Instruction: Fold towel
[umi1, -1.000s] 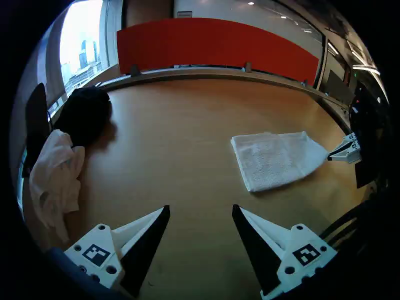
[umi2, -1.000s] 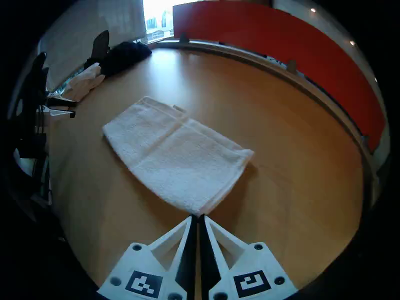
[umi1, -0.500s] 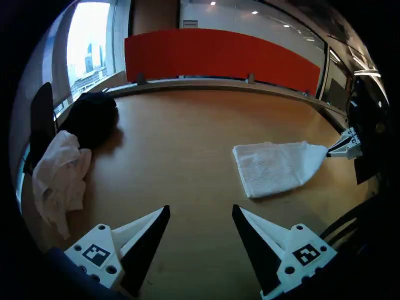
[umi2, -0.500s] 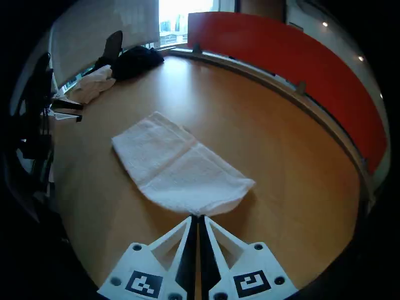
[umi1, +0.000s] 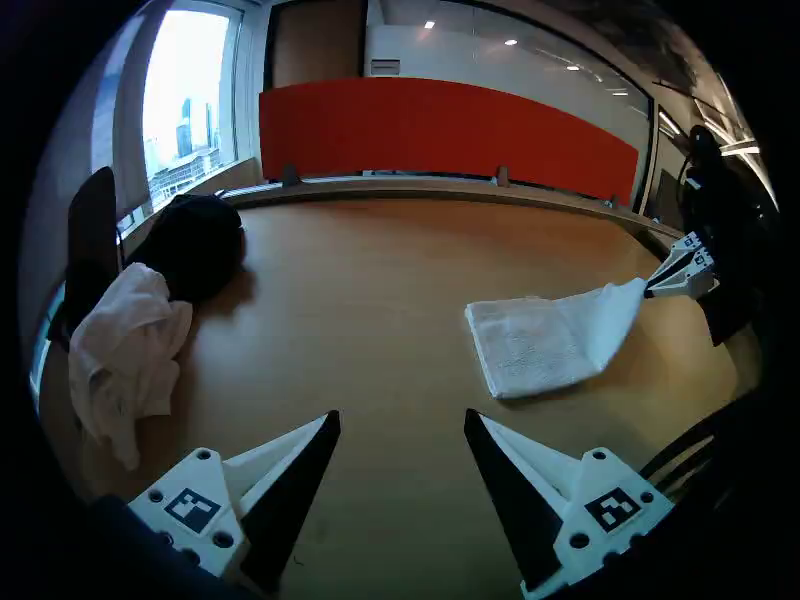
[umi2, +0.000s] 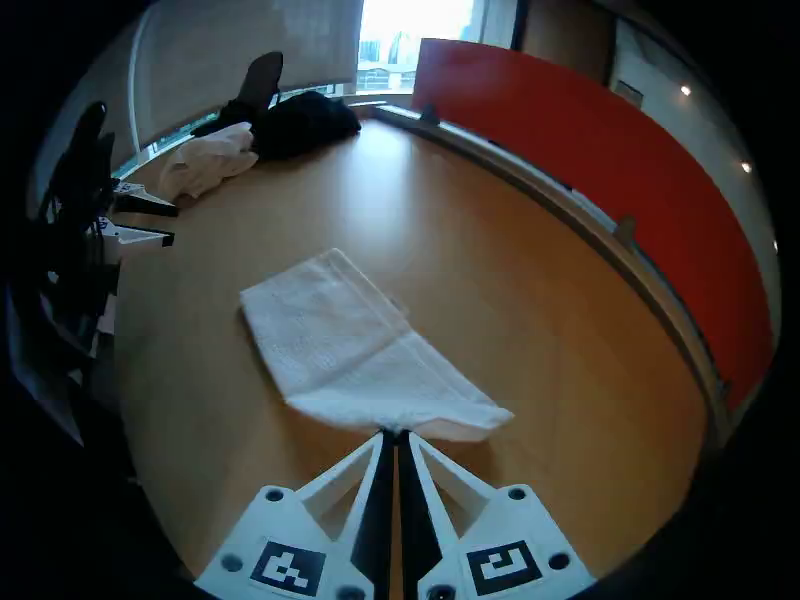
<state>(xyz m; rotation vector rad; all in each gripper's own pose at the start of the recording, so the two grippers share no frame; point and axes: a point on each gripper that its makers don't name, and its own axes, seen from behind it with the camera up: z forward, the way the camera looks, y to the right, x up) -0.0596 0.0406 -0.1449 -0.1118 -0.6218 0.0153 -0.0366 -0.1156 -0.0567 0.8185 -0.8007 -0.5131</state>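
Note:
A white folded towel lies on the wooden table to the right in the left gripper view. My right gripper is shut on the towel's near corner and holds that end lifted off the table; it also appears far right as the right gripper. My left gripper stands open low over the table, well short of the towel, with nothing between its fingers. The left gripper also appears at the far left of the right gripper view.
A black bundle and a crumpled pale cloth lie at the table's left end near a dark chair. A red partition runs along the far edge. A window is behind.
My right gripper has risen with the towel's corner, so that end now hangs off the table and curls over. The left gripper stays open and has barely moved.

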